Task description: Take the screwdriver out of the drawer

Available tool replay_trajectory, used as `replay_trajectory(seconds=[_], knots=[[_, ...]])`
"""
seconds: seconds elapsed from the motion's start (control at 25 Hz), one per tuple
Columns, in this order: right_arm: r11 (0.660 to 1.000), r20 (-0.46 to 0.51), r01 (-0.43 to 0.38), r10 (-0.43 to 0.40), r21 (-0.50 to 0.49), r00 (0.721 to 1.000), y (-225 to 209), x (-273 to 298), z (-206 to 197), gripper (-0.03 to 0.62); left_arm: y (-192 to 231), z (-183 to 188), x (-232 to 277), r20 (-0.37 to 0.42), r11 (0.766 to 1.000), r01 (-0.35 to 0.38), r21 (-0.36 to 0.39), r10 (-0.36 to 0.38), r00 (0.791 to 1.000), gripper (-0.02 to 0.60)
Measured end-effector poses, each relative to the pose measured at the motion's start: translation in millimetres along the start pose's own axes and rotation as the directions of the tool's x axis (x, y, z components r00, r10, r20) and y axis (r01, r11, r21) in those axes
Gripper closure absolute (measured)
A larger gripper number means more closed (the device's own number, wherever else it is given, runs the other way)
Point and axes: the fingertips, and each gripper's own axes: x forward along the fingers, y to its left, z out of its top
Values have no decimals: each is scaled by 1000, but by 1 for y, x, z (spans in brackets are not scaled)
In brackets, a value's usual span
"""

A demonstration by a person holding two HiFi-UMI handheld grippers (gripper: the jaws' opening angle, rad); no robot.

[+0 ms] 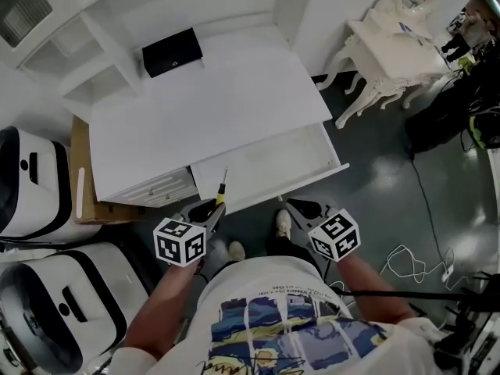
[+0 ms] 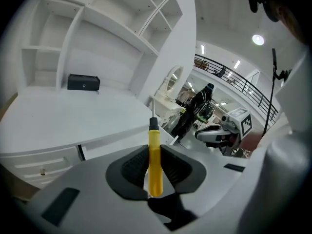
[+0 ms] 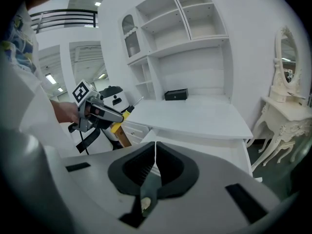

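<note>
Now grips the screwdriver (image 1: 222, 190) by its yellow handle in the left gripper (image 1: 209, 209), jaws closed on it. Holds it lower centre in the head view, tip pointing up-frame at the front rim of the open drawer (image 1: 328, 148). Keeps the right gripper (image 1: 301, 207) just right of centre, jaws pressed together on nothing, apart from the drawer.

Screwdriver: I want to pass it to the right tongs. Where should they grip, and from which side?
Likely the bare top of the yellow handle, under the black collar: the left tongs hold the screwdriver lower, and the shaft is thin. Open the right tongs and come from their side, crosswise.
</note>
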Motion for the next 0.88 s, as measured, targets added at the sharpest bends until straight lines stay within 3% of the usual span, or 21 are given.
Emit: replay_trajectory(seconds=[0.24, 0.88], knots=[[1000, 4, 14, -14, -18, 1000, 27, -1, -4, 565, -14, -5, -34, 19, 998, 16, 63, -17, 1000, 495], [998, 22, 53, -52, -25, 998, 63, -5, -13, 569, -38, -17, -72, 48, 993, 75, 94, -80, 996, 495]])
